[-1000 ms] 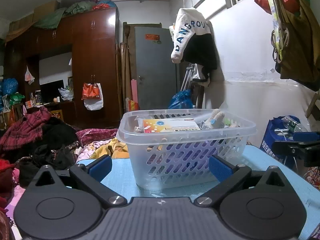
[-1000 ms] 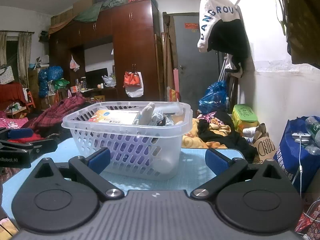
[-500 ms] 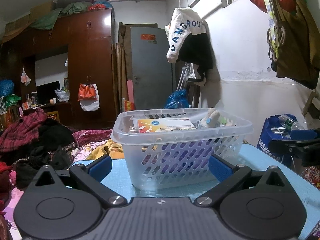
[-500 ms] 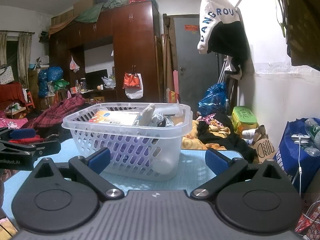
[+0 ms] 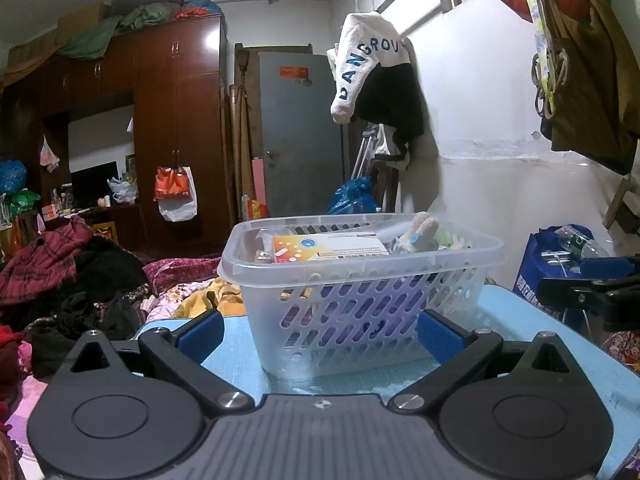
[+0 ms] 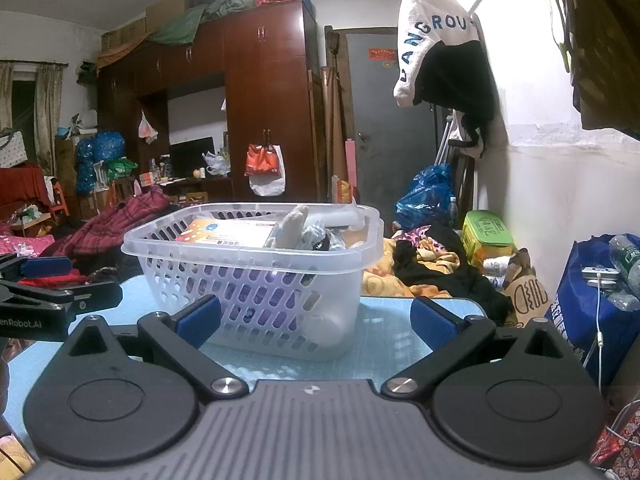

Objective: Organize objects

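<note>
A clear plastic basket point(image 5: 360, 276) point(image 6: 256, 276) stands on the light blue table point(image 5: 532, 328) point(image 6: 400, 328). Inside it lie an orange and white box point(image 5: 328, 246) point(image 6: 228, 232), a pale soft toy point(image 5: 420, 228) point(image 6: 292, 226) and other small items. My left gripper point(image 5: 318, 330) is open just in front of the basket, with nothing between its blue pads. Just as wide open and empty, my right gripper point(image 6: 316, 318) faces the basket from the other side. Each gripper also shows at the edge of the other's view.
Heaps of clothes point(image 5: 60, 280) point(image 6: 440, 268) lie beyond the table's far edge. A blue bag with bottles point(image 6: 600, 300) point(image 5: 560, 256) stands by the white wall at the right. Dark wooden wardrobes point(image 6: 260, 100) and a grey door point(image 5: 300, 132) are at the back.
In the left wrist view the scene has slid slightly left and down, so the left gripper has shifted a little. The right view is almost unchanged. Both grippers stay open.
</note>
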Motion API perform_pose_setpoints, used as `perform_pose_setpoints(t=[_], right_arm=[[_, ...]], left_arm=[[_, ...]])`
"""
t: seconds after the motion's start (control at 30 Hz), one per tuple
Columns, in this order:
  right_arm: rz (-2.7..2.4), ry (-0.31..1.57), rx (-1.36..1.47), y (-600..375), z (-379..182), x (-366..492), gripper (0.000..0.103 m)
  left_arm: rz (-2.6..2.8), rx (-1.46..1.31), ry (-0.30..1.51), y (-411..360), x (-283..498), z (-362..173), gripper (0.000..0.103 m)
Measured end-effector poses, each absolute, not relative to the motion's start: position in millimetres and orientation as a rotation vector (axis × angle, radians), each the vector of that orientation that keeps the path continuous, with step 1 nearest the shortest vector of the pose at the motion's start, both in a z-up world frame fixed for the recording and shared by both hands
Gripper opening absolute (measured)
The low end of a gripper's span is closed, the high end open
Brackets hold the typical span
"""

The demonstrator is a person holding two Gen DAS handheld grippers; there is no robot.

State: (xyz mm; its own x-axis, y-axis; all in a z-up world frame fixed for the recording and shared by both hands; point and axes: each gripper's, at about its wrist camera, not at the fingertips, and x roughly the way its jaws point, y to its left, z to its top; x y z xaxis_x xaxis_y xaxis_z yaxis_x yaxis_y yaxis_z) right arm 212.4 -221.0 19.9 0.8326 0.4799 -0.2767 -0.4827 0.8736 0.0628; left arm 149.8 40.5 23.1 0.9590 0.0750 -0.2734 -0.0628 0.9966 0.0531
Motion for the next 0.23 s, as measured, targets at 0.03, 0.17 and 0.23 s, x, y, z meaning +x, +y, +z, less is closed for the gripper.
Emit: perform_pose_setpoints(t=[0.03, 0.17, 0.23], right_arm=[[0.509, 0.292, -0.01, -221.6, 19.7, 212.6, 0.103], [0.51, 0.295, -0.011, -221.8, 17.7, 211.8, 0.103], [0.51, 0.294, -0.011, -221.6, 17.4, 210.5, 0.103]], left_arm=[[0.076, 0.047, 0.273, 39.9, 149.2, 22.9, 0.103], [0.098, 0.071, 0.262, 36.3, 146.6, 23.2, 0.103], [0.103, 0.08, 0.255, 34.3, 145.3, 23.6, 0.103]])
